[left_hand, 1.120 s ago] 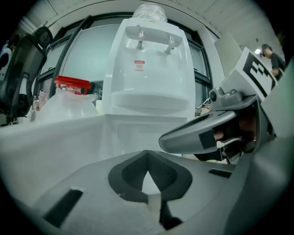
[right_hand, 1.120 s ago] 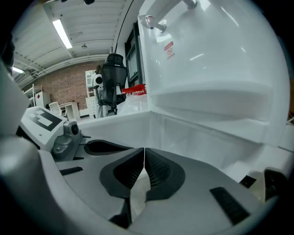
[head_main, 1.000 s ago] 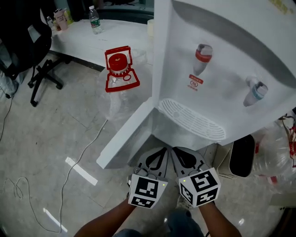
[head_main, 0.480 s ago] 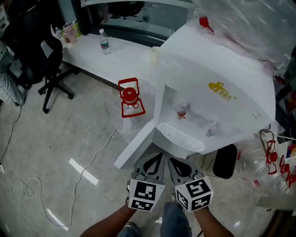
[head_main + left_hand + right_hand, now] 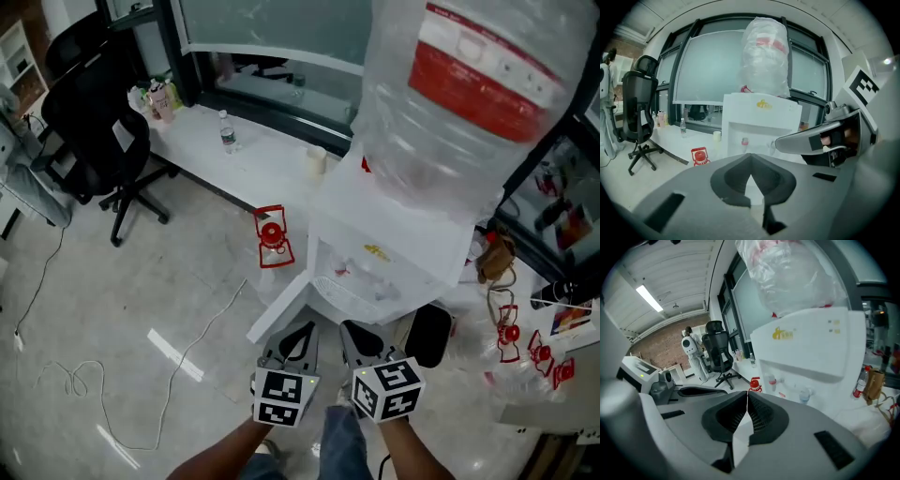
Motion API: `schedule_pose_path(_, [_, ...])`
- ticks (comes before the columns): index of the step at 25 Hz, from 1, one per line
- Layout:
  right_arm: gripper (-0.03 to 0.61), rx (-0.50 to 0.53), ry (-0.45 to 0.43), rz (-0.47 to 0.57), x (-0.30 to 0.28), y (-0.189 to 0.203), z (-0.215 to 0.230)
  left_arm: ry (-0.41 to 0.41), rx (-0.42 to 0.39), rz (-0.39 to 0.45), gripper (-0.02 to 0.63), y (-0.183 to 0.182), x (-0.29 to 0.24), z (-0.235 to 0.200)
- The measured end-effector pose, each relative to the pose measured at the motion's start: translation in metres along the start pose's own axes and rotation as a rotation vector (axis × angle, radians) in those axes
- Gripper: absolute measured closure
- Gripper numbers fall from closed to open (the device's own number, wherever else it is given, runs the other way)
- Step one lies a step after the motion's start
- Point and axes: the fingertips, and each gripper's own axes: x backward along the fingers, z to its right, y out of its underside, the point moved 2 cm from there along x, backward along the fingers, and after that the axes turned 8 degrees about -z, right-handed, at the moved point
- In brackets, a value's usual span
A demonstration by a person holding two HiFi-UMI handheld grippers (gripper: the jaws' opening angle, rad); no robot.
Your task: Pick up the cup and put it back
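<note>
A small pale cup [image 5: 316,160] stands on the long white table [image 5: 244,159], just left of the water dispenser [image 5: 389,239]; in the left gripper view the cup [image 5: 716,136] shows far off. My left gripper [image 5: 302,328] and right gripper [image 5: 363,328] are held side by side low in front of the dispenser, well short of the cup. Both are shut with nothing between the jaws. The left gripper [image 5: 750,161] points at the dispenser's tap recess. The right gripper [image 5: 747,397] points at the taps too.
A large water bottle [image 5: 464,94] sits on top of the dispenser. An empty bottle with a red cap and handle [image 5: 271,237] stands on the floor at its left. A black office chair [image 5: 94,131], a plastic bottle [image 5: 228,132] and floor cables [image 5: 141,375] lie to the left.
The head view has pulled back and up: the dispenser looks smaller and its top bottle has come into sight. Both grippers stay shut and side by side.
</note>
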Motion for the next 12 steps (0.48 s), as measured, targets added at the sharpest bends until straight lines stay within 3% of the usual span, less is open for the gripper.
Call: schedule_pose_path(12, [0.557,-0.019,0.029,0.061,0.096,-0.086,-0.030,0.012,-0.010,0.020,0.603,-0.103,0.073,0.038])
